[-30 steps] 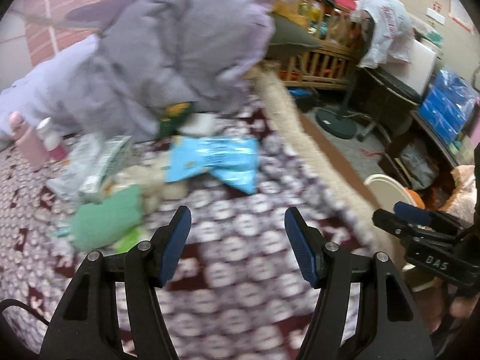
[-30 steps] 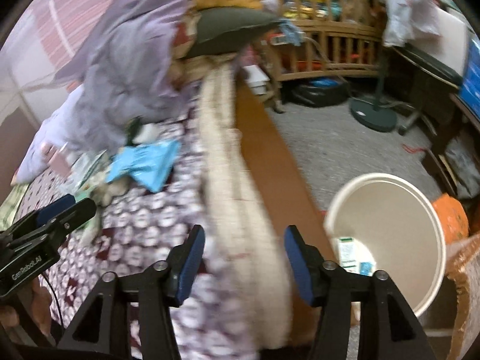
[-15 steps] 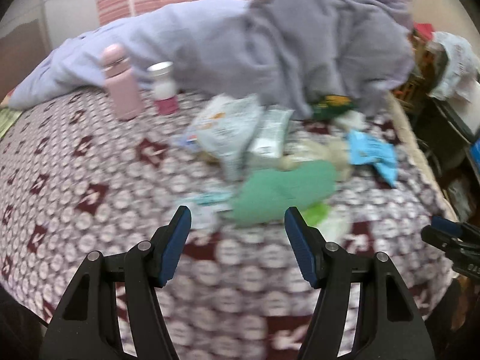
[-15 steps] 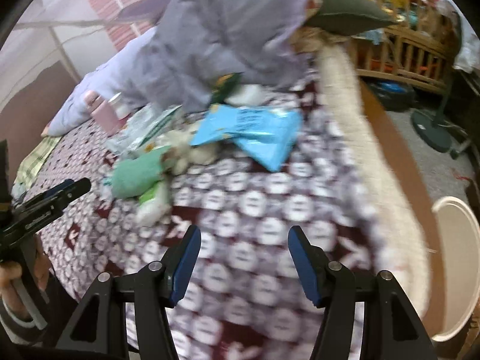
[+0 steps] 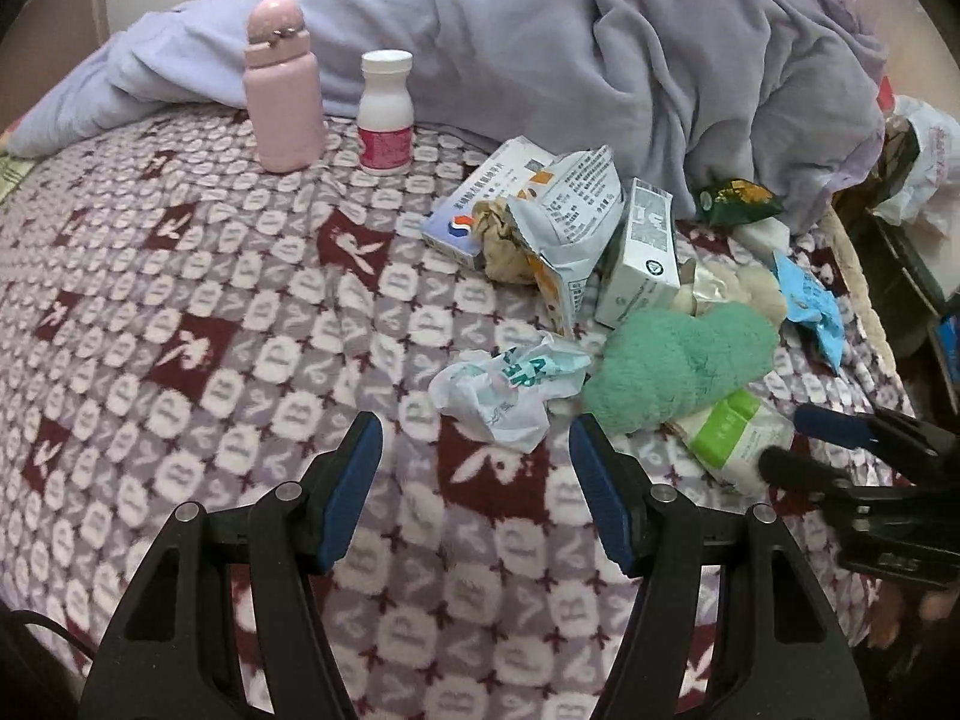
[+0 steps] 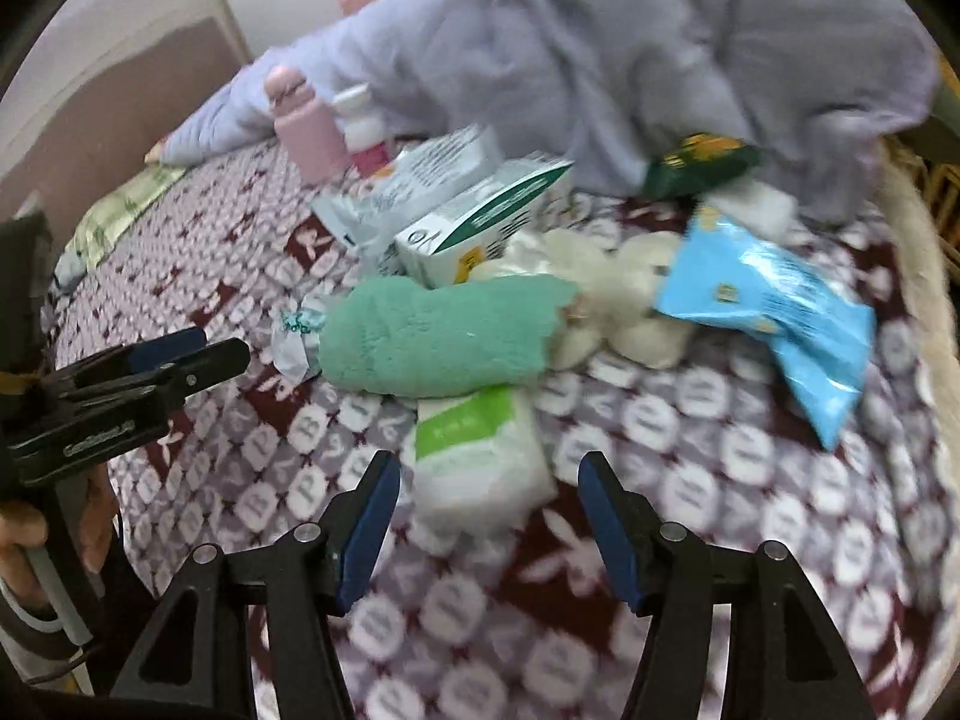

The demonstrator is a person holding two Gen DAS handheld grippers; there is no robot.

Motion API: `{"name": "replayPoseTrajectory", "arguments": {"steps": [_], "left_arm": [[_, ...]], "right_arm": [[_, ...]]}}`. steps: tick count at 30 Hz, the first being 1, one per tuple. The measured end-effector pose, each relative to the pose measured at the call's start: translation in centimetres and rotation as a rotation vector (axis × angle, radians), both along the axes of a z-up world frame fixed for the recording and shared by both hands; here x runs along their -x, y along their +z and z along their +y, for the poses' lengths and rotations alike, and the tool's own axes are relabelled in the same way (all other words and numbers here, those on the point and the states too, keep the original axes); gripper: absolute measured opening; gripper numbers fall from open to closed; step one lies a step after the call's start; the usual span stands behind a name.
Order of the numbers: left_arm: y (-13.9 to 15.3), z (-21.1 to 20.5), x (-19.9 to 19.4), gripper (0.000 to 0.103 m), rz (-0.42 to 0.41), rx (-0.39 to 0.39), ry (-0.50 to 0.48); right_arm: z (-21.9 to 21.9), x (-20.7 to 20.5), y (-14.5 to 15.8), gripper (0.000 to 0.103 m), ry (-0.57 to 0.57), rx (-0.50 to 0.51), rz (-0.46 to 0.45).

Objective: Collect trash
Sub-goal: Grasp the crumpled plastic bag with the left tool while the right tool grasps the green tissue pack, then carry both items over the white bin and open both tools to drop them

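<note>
Trash lies on a patterned bed blanket (image 5: pixel 180 312). A crumpled white plastic wrapper (image 5: pixel 504 387) sits just ahead of my open, empty left gripper (image 5: pixel 474 450). A white and green packet (image 6: pixel 474 456) lies just ahead of my open, empty right gripper (image 6: pixel 486 486); it also shows in the left wrist view (image 5: pixel 732 438). Behind lie a torn grey pouch (image 5: pixel 558 222), a white carton (image 5: pixel 642 252), a blue snack bag (image 6: pixel 774 306) and a dark green wrapper (image 6: pixel 696 165).
A green plush toy (image 6: pixel 438 342) and a cream plush (image 6: pixel 624 306) lie among the trash. A pink bottle (image 5: pixel 282 84) and a white pill bottle (image 5: pixel 387 114) stand at the back. A lilac blanket (image 5: pixel 600 42) is heaped behind. The bed's edge (image 6: pixel 924 276) runs along the right.
Both grippers swung left from the floor and bin side onto the bed and moved in close to the trash pile. Both stayed open.
</note>
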State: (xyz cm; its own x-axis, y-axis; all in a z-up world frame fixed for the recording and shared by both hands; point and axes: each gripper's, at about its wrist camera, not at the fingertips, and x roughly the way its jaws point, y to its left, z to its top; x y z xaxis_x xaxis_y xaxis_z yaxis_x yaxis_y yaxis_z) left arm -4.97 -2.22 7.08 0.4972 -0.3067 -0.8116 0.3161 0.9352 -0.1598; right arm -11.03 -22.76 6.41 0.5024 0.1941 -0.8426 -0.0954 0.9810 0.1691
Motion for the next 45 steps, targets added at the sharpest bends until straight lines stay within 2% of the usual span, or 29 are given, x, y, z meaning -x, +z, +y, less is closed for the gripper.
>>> {"name": "replayPoseTrajectory", "arguments": {"steps": [3, 7, 11, 13, 15, 16, 20, 27, 33, 45], "left_arm": [[-0.7, -0.1, -0.9, 0.064, 0.008, 0.023, -0.032], [-1.8, -0.6, -2.2, 0.064, 0.031, 0.011, -0.083], [-2.8, -1.6, -3.2, 0.064, 0.041, -0.018, -0.121], [-3.2, -1.9, -3.7, 0.063, 0.047, -0.015, -0.125], [-3.6, -2.0, -4.0, 0.044, 0.079, 0.014, -0.131], [-3.7, -1.9, -4.0, 0.028, 0.097, 0.022, -0.133], [-2.7, -1.7, -2.9, 0.019, 0.077, 0.033, -0.134], [1.2, -1.0, -0.2, 0.017, 0.010, 0.062, -0.110], [3.9, -3.1, 2.1, 0.017, -0.045, 0.068, -0.130], [5.9, -8.4, 5.3, 0.017, -0.086, 0.080, -0.207]], "right_arm": [[0.8, -1.6, -1.3, 0.060, 0.027, 0.015, 0.036], [1.1, -2.5, -2.8, 0.060, 0.030, 0.039, 0.073], [0.5, -1.8, -2.9, 0.048, 0.023, 0.044, 0.051], [0.0, -1.1, -2.4, 0.046, 0.018, 0.043, 0.032], [-0.7, -0.1, -1.9, 0.045, 0.008, 0.035, 0.030], [-1.2, 0.5, -1.7, 0.045, 0.005, 0.021, 0.027], [-2.3, 2.7, -0.8, 0.045, -0.011, 0.017, 0.011], [-4.0, 6.0, 1.7, 0.045, -0.064, -0.013, -0.066], [-4.8, 7.2, 3.5, 0.045, -0.108, -0.027, -0.116], [-7.2, 9.6, 5.9, 0.045, -0.157, -0.007, -0.176]]}}
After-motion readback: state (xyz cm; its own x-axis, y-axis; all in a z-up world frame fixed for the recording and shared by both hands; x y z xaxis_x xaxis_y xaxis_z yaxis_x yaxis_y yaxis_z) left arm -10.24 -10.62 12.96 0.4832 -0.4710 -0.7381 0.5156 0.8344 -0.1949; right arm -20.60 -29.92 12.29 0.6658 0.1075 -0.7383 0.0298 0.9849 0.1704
